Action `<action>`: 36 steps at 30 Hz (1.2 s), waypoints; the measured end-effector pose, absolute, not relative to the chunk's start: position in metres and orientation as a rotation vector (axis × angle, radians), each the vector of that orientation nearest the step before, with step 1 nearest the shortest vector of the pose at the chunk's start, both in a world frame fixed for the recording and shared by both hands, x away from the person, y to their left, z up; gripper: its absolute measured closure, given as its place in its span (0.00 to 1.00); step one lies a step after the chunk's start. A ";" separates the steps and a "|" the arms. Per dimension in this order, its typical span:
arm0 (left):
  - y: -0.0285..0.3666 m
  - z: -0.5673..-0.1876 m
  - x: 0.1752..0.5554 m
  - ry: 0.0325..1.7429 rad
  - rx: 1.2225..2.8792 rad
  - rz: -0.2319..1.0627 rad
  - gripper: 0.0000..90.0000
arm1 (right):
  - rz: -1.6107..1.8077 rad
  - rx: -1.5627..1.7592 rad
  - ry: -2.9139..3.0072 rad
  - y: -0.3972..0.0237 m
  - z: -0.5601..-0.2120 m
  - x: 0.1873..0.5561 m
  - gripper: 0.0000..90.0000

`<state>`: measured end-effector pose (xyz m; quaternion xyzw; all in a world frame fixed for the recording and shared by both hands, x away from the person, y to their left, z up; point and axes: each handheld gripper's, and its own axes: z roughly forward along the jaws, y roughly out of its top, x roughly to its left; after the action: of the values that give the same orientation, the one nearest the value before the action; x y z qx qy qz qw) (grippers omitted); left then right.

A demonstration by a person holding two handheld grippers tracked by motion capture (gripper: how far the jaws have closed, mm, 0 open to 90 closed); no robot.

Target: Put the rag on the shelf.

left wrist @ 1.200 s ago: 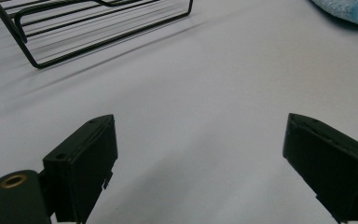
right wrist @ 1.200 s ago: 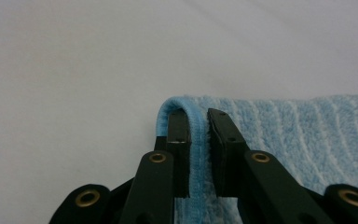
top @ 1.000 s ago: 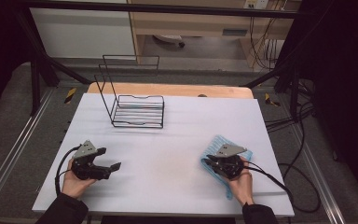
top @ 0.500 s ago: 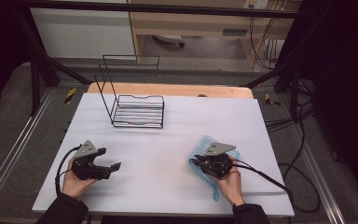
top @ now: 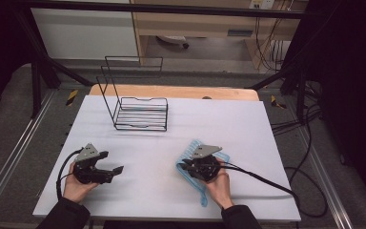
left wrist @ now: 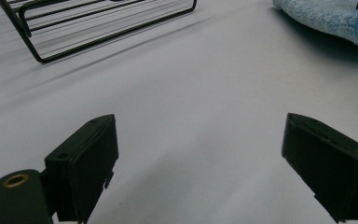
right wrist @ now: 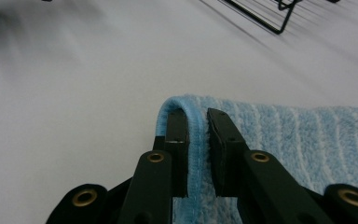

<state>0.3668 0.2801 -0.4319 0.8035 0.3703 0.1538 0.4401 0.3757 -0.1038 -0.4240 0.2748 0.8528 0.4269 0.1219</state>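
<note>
Blue towel (right wrist: 279, 154) hem pinched by right gripper (right wrist: 197, 135), ready to drag across white table (top: 248, 129); left gripper (left wrist: 200, 154) spread wide, idle, near wire rack (top: 140, 112).

Light-blue ribbed towel (top: 196, 151) flat on white table, hemmed edge lifted, folded over.

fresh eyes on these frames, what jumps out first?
The light blue towel at the near right of the white table, its hemmed edge pinched in the right gripper. Next, the black wire rack standing at the far left of the table. The left gripper sits near left with its jaws wide apart and nothing between them.
</note>
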 end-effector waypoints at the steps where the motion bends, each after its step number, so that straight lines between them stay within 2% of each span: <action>1: 0.280 -0.432 0.367 0.921 1.993 0.381 0.12 | 1.252 0.796 2.493 -0.101 -0.424 0.376 0.88; 23: 0.281 -0.431 0.367 0.925 1.992 0.384 0.12 | 1.282 0.681 2.583 -0.029 -0.425 0.376 0.88; 31: 0.281 -0.431 0.367 0.926 1.993 0.381 0.12 | 1.248 0.651 2.650 -0.014 -0.436 0.374 0.87; 34: 0.280 -0.430 0.367 0.933 1.993 0.377 0.12 | 1.240 0.659 2.672 -0.012 -0.441 0.373 0.84; 36: 0.280 -0.430 0.367 0.934 1.992 0.374 0.13 | 1.259 0.683 2.688 -0.012 -0.442 0.373 0.74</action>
<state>0.3672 0.2798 -0.4299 0.8019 0.3760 0.1505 0.4392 0.3730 -0.0119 -0.4416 0.2239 0.8816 0.4128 0.0479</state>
